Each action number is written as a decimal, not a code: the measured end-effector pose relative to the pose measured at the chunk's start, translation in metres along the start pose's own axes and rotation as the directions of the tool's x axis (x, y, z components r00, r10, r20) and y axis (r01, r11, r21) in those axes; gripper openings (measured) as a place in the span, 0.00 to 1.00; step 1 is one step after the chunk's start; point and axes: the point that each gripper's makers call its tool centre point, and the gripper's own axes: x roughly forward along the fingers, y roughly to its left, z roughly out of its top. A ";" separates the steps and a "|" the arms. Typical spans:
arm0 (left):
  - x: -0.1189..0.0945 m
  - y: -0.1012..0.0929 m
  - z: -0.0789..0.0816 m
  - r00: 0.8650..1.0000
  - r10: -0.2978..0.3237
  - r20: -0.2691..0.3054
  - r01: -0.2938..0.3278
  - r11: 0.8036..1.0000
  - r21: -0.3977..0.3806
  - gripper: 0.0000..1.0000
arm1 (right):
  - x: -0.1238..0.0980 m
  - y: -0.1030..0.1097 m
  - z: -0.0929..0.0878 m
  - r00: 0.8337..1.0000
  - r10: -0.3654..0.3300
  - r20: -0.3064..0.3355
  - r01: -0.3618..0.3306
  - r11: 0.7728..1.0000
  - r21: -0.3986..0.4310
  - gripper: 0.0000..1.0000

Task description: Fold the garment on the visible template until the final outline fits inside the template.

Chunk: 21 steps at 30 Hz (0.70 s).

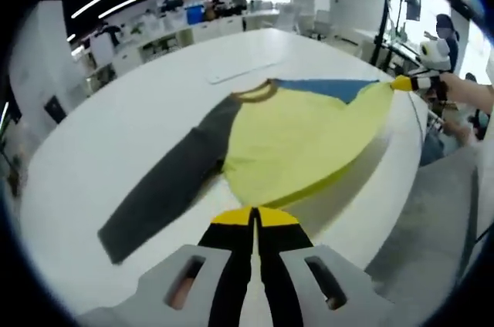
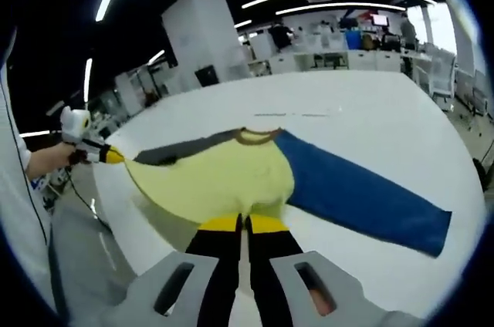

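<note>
A long-sleeved shirt lies on the white table, with a yellow body, a brown collar, a dark grey sleeve and a blue sleeve. My left gripper is shut on one corner of the yellow hem. My right gripper pinches the other hem corner at the far right. The right gripper view has the shirt with its blue sleeve spread to the right. There my right gripper is shut on the hem and the left gripper holds the far corner. The hem hangs stretched above the table edge.
A pale flat rectangle lies on the table beyond the collar. Grey floor runs along the near table edge. A person's hand holds the right gripper. Desks and shelves stand far behind.
</note>
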 end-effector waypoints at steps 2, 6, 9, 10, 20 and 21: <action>-0.005 -0.003 -0.002 1.000 -0.005 -0.007 0.005 1.000 0.004 0.00 | -0.003 0.004 -0.002 1.000 0.000 -0.004 -0.001 1.000 -0.006 0.03; -0.014 -0.012 -0.009 1.000 -0.016 -0.015 0.016 1.000 0.009 0.00 | -0.012 0.011 -0.008 1.000 0.000 -0.011 0.000 1.000 -0.004 0.03; -0.019 -0.018 -0.017 0.999 -0.019 -0.026 0.019 1.000 0.006 0.00 | -0.018 0.016 -0.016 1.000 0.000 -0.022 0.000 1.000 0.002 0.03; -0.020 -0.019 -0.019 0.999 -0.020 -0.028 0.020 1.000 0.003 0.00 | -0.020 0.016 -0.019 1.000 0.001 -0.024 -0.001 1.000 0.004 0.03; -0.032 -0.037 -0.038 0.998 -0.041 -0.049 0.041 0.999 -0.001 0.00 | -0.033 0.030 -0.047 0.998 0.002 -0.068 0.004 0.996 0.094 0.03; -0.032 -0.038 -0.040 0.998 -0.041 -0.053 0.041 0.999 0.002 0.00 | -0.034 0.030 -0.049 0.997 -0.001 -0.074 0.008 0.996 0.093 0.03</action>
